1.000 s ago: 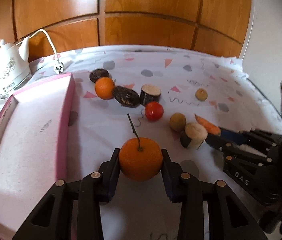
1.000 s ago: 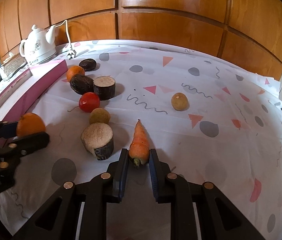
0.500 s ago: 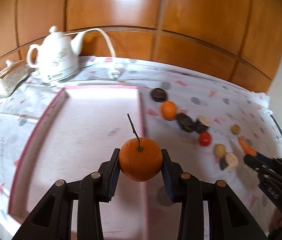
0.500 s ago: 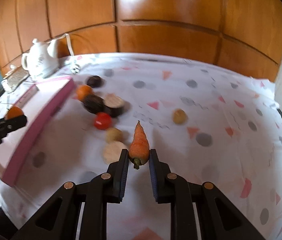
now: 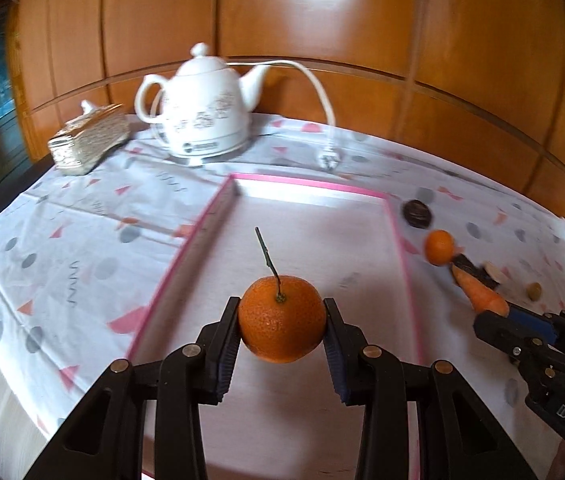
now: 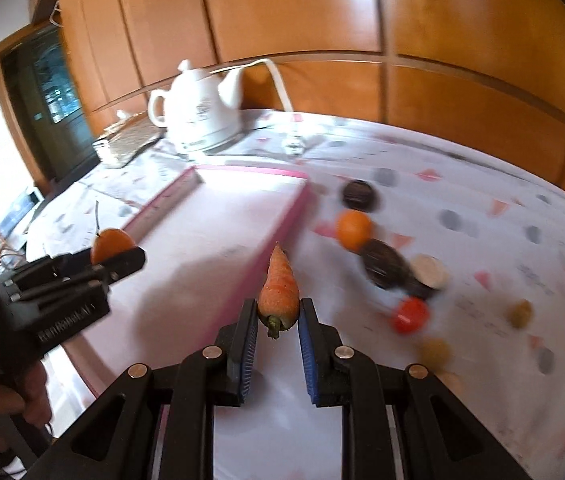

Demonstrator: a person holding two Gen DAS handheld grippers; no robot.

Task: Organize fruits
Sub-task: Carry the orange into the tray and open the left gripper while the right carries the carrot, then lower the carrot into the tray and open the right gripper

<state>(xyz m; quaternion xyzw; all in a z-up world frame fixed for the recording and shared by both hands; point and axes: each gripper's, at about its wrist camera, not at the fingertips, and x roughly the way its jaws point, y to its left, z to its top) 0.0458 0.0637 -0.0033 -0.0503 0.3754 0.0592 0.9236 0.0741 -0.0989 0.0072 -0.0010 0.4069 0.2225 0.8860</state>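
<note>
From my left wrist feed I read "DAS" in white on the body of the right hand-held gripper (image 5: pixel 494 322). The white lettering on the left hand-held gripper (image 6: pixel 116 258) and the kettle (image 5: pixel 202 108) logo are too blurred for me.

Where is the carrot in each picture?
Left wrist view: the carrot is at the right edge, poking up-left out of the right tongs.
Right wrist view: the carrot is in the middle, pinched between the tongs.
Shared landmark: the white teapot at the back.
</note>
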